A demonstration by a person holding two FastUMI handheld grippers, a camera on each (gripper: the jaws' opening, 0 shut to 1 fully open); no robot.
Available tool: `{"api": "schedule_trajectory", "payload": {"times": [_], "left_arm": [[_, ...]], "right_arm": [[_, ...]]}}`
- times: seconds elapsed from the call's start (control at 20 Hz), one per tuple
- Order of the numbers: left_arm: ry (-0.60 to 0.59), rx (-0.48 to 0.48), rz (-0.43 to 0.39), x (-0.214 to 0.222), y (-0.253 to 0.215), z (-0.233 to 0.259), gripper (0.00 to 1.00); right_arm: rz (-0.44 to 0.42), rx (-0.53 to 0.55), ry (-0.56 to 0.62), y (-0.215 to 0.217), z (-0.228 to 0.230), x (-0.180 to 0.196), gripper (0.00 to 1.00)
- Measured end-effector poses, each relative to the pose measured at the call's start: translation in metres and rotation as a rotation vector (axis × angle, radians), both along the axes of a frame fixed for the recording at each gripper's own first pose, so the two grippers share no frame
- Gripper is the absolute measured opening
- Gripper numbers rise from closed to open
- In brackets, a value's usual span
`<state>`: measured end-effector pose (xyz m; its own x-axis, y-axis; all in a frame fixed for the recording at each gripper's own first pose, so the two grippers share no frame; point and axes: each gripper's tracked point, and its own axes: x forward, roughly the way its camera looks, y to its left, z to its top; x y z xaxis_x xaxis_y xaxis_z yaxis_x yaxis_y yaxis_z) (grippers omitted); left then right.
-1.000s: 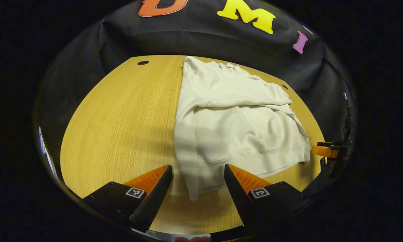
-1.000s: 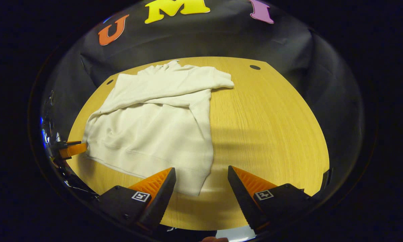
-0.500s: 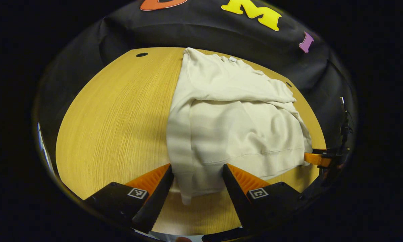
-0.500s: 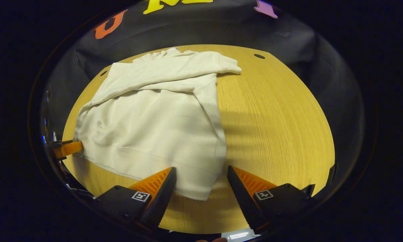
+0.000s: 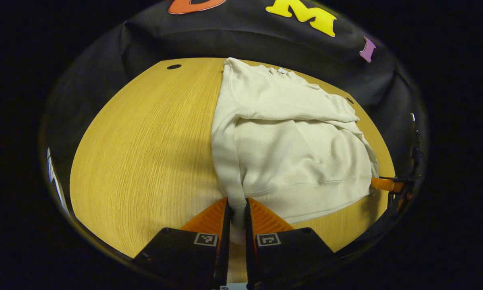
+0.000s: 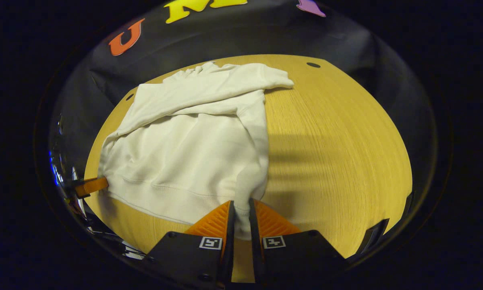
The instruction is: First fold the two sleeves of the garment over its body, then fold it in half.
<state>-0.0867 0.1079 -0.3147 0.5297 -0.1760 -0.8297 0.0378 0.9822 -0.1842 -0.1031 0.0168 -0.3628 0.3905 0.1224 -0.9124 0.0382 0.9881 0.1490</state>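
A cream sweatshirt (image 5: pixel 293 149) lies on the wooden table (image 5: pixel 144 153) with both sleeves laid across its body. In the left gripper view my left gripper (image 5: pixel 236 207) is shut on the hem corner nearest me, cloth pinched between its orange fingers. The right gripper's orange finger (image 5: pixel 384 184) touches the hem's far right corner there. In the right gripper view the sweatshirt (image 6: pixel 193 145) spreads to the left, and my right gripper (image 6: pixel 241 207) is shut on its near hem corner. The left gripper's orange finger (image 6: pixel 90 186) shows at the hem's left corner.
The table (image 6: pixel 338 145) has bare wood to the right of the garment in the right gripper view and to its left in the left gripper view. Small dark holes (image 5: pixel 174 67) (image 6: pixel 313 65) sit near the far edge. Black cloth walls the booth behind.
Both grippers moved forward onto the hem corners and went from open to shut, each pinching the cloth. The corners are slightly gathered now.
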Motion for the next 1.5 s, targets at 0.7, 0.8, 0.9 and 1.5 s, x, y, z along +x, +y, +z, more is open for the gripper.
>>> {"api": "schedule_trajectory", "payload": {"times": [0.7,0.8,0.9,1.5], "left_arm": [[-0.083,-0.13,-0.038,0.012,-0.011,0.066,0.08],[-0.112,-0.134,-0.038,0.021,-0.012,0.079,0.07],[-0.145,-0.145,-0.037,0.032,-0.014,0.093,0.07],[-0.367,-0.176,-0.009,0.158,-0.015,0.205,0.07]], "right_arm": [[-0.114,0.265,-0.035,0.005,0.048,0.023,0.12],[-0.133,0.31,-0.074,0.004,0.073,0.036,0.1],[-0.162,0.348,-0.116,0.0,0.098,0.055,0.1],[-0.103,0.382,-0.367,0.004,0.222,0.203,0.09]]}}
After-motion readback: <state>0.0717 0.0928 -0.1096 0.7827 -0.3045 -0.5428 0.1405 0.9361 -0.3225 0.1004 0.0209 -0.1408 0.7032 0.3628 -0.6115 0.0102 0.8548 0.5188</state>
